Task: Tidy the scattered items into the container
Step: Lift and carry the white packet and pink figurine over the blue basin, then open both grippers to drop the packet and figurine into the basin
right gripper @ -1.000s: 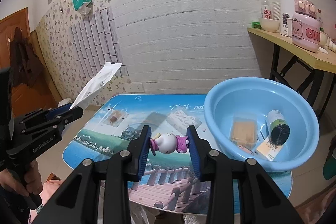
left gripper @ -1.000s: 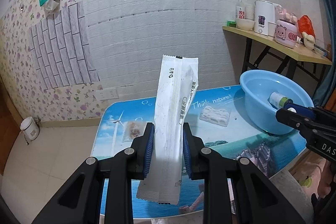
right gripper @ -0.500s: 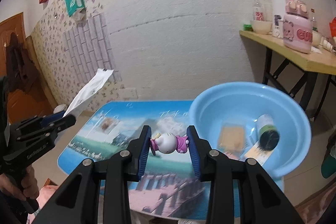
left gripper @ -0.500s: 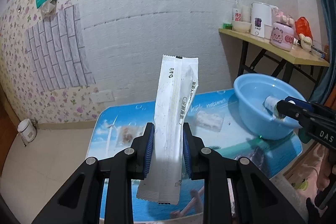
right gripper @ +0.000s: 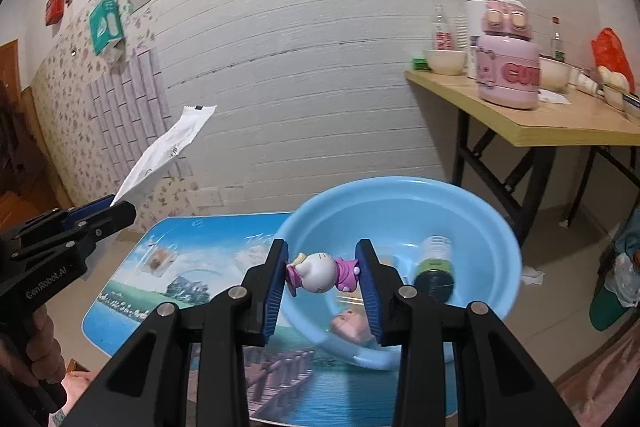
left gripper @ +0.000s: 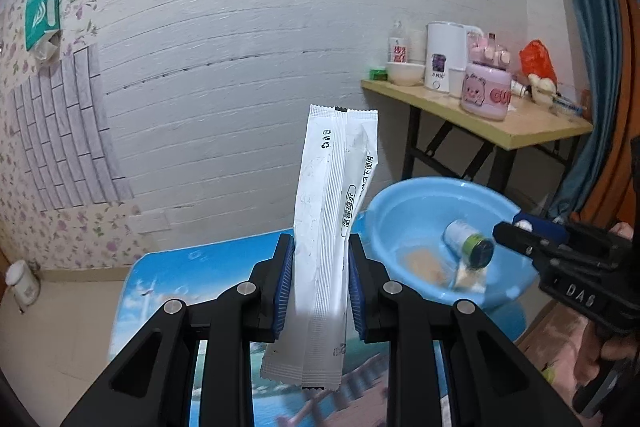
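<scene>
Basin [right gripper: 400,195] first — it sits at the counter's [right gripper: 168,291] right end, and both our loads hang in the air near it. Our right claw [right gripper: 322,273] is clamped on the little cat toy [right gripper: 320,267], directly in front of the basin's near rim, so the right hand is nearer. Our left claw [left gripper: 318,267] pinches the white sachet [left gripper: 332,227], its long axis upright, with the basin off to its right. Only the right view shows two packets [right gripper: 160,259] left toward the counter's far left corner — the left view hides them behind the sachet.
</scene>
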